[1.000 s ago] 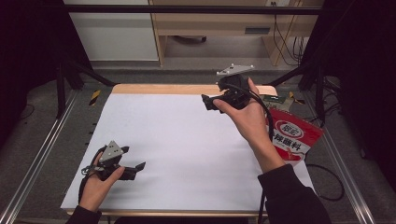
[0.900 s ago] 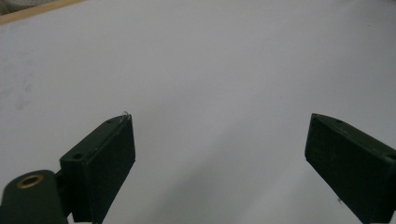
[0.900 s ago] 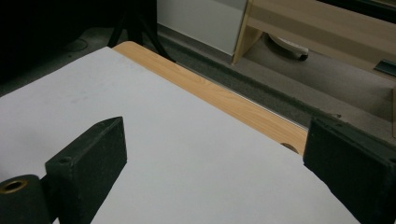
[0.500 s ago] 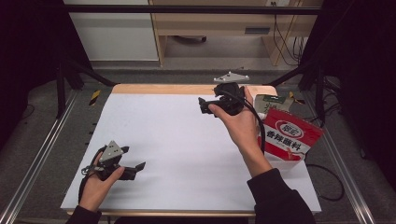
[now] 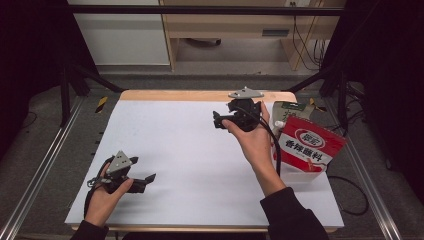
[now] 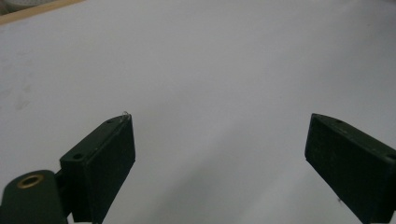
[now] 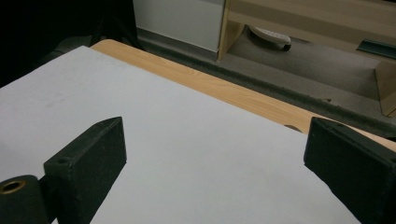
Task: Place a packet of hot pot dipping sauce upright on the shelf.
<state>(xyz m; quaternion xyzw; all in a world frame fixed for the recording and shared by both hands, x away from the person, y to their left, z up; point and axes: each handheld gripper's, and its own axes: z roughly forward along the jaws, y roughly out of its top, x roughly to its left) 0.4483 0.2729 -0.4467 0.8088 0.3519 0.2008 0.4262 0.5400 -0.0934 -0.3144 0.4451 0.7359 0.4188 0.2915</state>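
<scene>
A red-and-white pouch [image 5: 311, 147], just right of the right hand-held gripper [image 5: 217, 120], carries a white band of dark Chinese characters, too small to read with certainty.

White sheet [image 5: 190, 150] on wooden table [image 5: 200, 95] — cabinet [image 5: 125, 35] behind

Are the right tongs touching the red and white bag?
Apart. In the high view the right tongs are held over the white table, well left of the red and white printed bag, with the person's hand in between.
</scene>
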